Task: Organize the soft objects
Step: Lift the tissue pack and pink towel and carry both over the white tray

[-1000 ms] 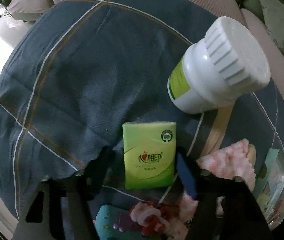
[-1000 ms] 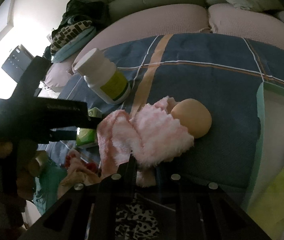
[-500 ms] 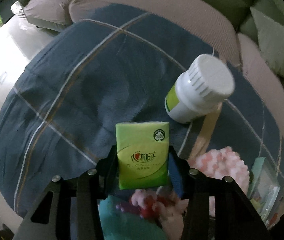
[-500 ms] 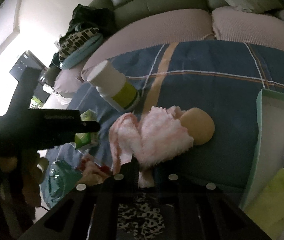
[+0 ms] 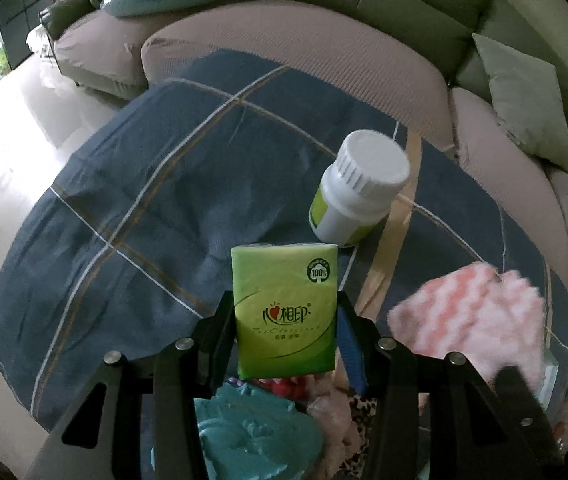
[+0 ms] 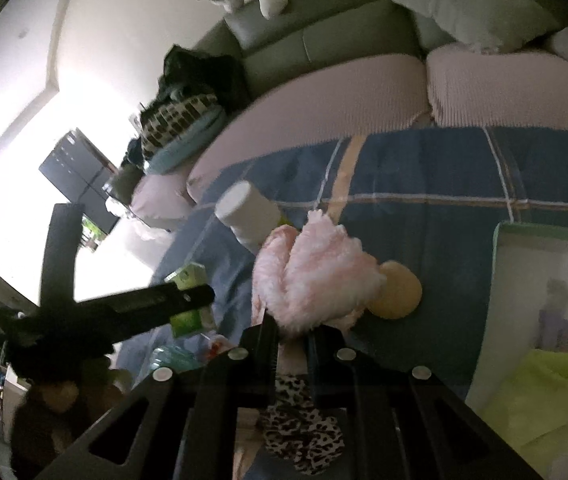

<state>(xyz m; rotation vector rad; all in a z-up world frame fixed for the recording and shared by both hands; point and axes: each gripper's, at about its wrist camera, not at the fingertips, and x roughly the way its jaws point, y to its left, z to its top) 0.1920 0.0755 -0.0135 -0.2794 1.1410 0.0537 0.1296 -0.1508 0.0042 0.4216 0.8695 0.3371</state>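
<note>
My left gripper (image 5: 286, 312) is shut on a green tissue pack (image 5: 284, 308) and holds it above the blue plaid blanket (image 5: 155, 200). The pack also shows in the right wrist view (image 6: 191, 300), held by the left gripper's black arm. My right gripper (image 6: 291, 326) is shut on a fluffy pink cloth (image 6: 316, 276), lifted off the blanket. The same pink cloth shows in the left wrist view (image 5: 472, 316). A round beige ball (image 6: 398, 296) lies just behind the cloth.
A white pill bottle (image 5: 358, 188) lies on the blanket, also in the right wrist view (image 6: 247, 212). A teal item (image 5: 251, 436) and leopard-print cloth (image 6: 304, 432) lie below. A green-rimmed box (image 6: 500, 264) with a yellow-green cloth (image 6: 540, 396) sits right. Sofa cushions (image 5: 304, 56) ring the back.
My left gripper closed on the tissue pack and lifted it off the blanket. My right gripper raised the pink cloth, uncovering more of the beige ball.
</note>
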